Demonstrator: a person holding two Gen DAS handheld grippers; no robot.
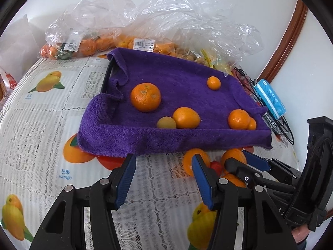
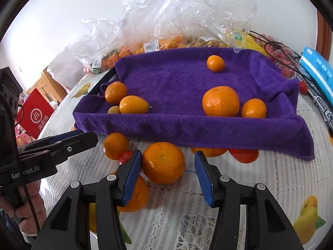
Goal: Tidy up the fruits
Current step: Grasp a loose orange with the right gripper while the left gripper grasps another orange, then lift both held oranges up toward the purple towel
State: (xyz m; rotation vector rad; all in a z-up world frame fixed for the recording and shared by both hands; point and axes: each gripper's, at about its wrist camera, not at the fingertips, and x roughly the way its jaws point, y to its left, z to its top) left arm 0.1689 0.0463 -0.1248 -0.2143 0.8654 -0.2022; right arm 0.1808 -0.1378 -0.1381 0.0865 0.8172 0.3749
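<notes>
Through the left wrist camera, the left gripper (image 1: 163,179) hangs over the fruit-printed lace tablecloth (image 1: 41,129) with its blue-padded jaws spread wide and nothing between them. Ahead of it sits a tray draped in a purple terry towel (image 1: 179,79), holding a large round orange tangerine (image 1: 145,97), a small orange kumquat (image 1: 214,83) near the far side, an oval orange citrus (image 1: 186,118) touching a small yellowish-brown fruit (image 1: 166,123), and another tangerine with a small fruit against it at the right corner. Clear plastic bags of fruit (image 1: 133,20) are heaped behind the tray. Through the right wrist camera, the right gripper (image 2: 167,175) is likewise open, its jaws flanking a loose orange tangerine (image 2: 163,162) that rests on the tablecloth just before the tray; the left pad lies close to the tangerine, the right stands clear.
</notes>
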